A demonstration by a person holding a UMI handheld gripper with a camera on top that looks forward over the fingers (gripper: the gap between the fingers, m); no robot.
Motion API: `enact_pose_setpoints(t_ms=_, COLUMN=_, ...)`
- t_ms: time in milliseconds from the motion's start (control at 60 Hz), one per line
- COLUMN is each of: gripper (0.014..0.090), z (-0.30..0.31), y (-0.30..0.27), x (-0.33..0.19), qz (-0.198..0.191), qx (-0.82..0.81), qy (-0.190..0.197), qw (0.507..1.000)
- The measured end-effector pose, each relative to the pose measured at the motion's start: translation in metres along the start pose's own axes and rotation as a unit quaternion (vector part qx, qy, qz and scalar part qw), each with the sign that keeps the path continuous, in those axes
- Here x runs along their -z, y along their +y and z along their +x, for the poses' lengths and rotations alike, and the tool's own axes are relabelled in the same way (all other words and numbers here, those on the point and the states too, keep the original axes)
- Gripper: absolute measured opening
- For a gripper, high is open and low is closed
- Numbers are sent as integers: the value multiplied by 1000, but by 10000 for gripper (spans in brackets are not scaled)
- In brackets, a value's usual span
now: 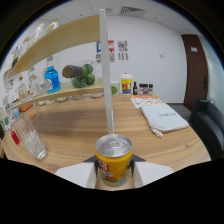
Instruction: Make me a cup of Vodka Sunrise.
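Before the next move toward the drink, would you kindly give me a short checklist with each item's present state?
1. Yellow can held by the gripper, jaws pressing both sides: ok.
2. Can upright: ok.
3. Can opened for pouring: not ok, the tab looks flat and the lid sealed.
4. Clear glass upright on the wooden table, left of the can: ok.
5. Path from can to glass free: ok, nothing lies between.
6. Glass contents: cannot tell.
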Motion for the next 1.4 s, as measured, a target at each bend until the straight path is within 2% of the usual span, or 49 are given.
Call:
enact_pose_setpoints(t_ms=317, gripper=555, z=3, y=12, x=5, qz=-26, qx=-3, qy=24, qw=999)
enact_pose_setpoints(t_ms=350, gripper=614, z=5, y=13, x=6, qz=-33, qx=-1, qy=31, qw=999)
enact_pose_setpoints(t_ms=417, gripper=806, z=8, y=12, x=12, qz=-43, qx=1, qy=42, qw=998)
enact_pose_setpoints(t_ms=467, gripper=862, z=7, y=5, x=20, qz=-39, qx=-1, qy=49, qw=998)
enact_pose_setpoints(t_ms=650, gripper=857, z=-4, y=-34, x=67, qz=-10, qx=7, qy=84, qw=996)
enact_pose_setpoints(t_ms=783, gripper=857, z=-38, y=-61, x=107, qz=18, qx=5, qy=88, qw=996)
enact_pose_setpoints(t_ms=883, gripper=853, z=-79, y=-69, x=127, qz=36, qx=11, qy=77, qw=996)
enact_pose_setpoints(t_ms=1133, gripper=862, z=-186, y=-49, x=128, qz=32, qx=8, qy=31, qw=999)
enact_pose_setpoints(t_ms=1283, gripper=862, z=-221, y=-47, x=121, qz=32, qx=12, qy=21, qw=999)
enact_pose_setpoints(t_ms=1400, gripper=864, z=-242, y=-70, x=121, qz=50, qx=15, qy=13, qw=999)
